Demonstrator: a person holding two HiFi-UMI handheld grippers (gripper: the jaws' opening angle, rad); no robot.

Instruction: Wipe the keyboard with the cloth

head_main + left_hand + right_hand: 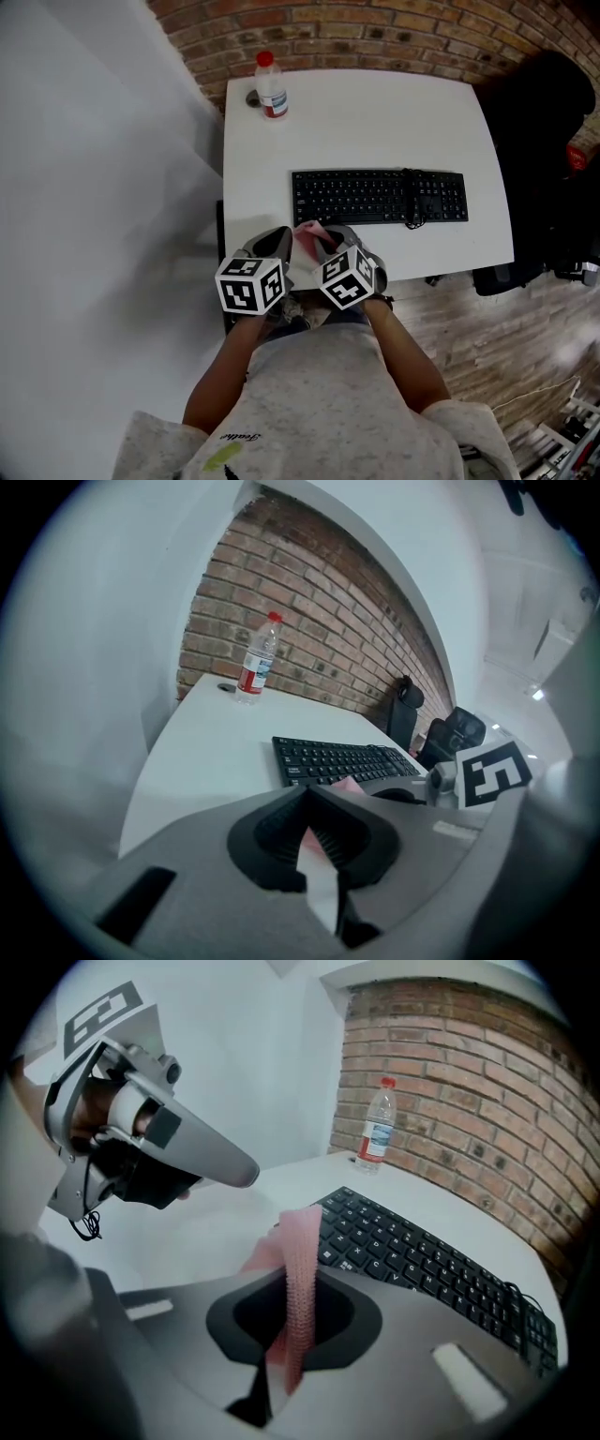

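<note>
Overhead, cloth [307, 231] barely peeks; right tongs [289, 1277] visibly pinch its weave.

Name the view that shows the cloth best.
The right gripper view: the cloth hangs at the centre, large, its pink weave sharp, clamped between the jaws. The head view shows only a small pink scrap of it. The left gripper view shows a pale sliver in its jaws.

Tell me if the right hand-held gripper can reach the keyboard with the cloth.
Probably yes: the right hand-held gripper, shut on the cloth, is close to the keyboard, only table between. The left hand-held gripper also pinches the cloth.
</note>
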